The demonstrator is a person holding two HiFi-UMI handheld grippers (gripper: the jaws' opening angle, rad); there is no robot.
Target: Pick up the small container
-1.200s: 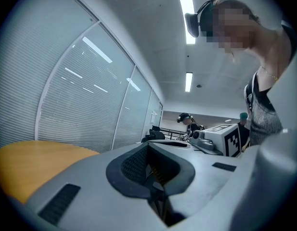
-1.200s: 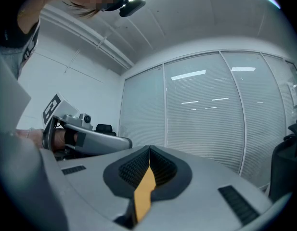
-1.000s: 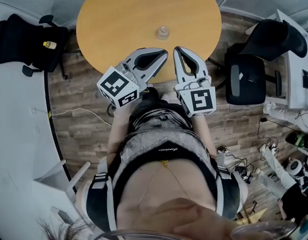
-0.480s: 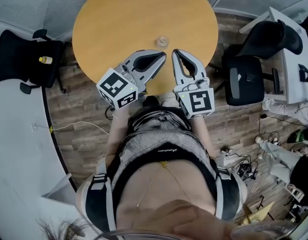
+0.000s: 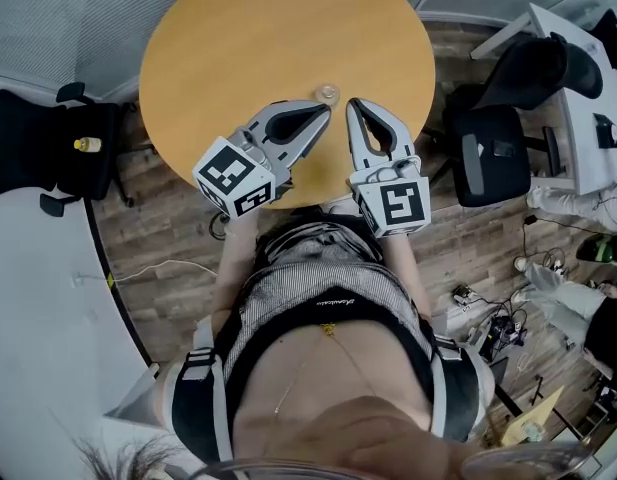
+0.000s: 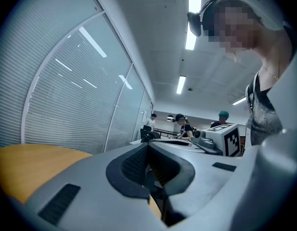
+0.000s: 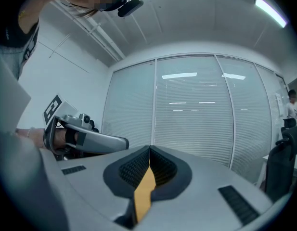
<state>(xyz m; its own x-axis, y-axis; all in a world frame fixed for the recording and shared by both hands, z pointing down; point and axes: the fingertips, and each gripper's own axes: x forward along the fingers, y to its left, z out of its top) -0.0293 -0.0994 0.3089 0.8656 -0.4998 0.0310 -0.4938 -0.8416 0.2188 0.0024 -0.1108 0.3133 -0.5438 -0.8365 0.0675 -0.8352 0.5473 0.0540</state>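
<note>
The small container, a clear little jar, stands on the round wooden table near its front edge. My left gripper hangs just short of it, tip over the table's rim, jaws closed together with nothing in them. My right gripper is beside it, a little right of the container, also shut and empty. In the left gripper view the left gripper has its pads meeting; in the right gripper view the right gripper shows only table colour below the joined pads. The container is hidden in both gripper views.
A black office chair stands right of the table, with a white desk behind it. Another black chair with a small yellow bottle is at the left. Cables lie on the wooden floor. Glass walls with blinds ring the room.
Both grippers have come forward toward the table together; the container now lies much closer to their tips. Jaws have stayed closed.
</note>
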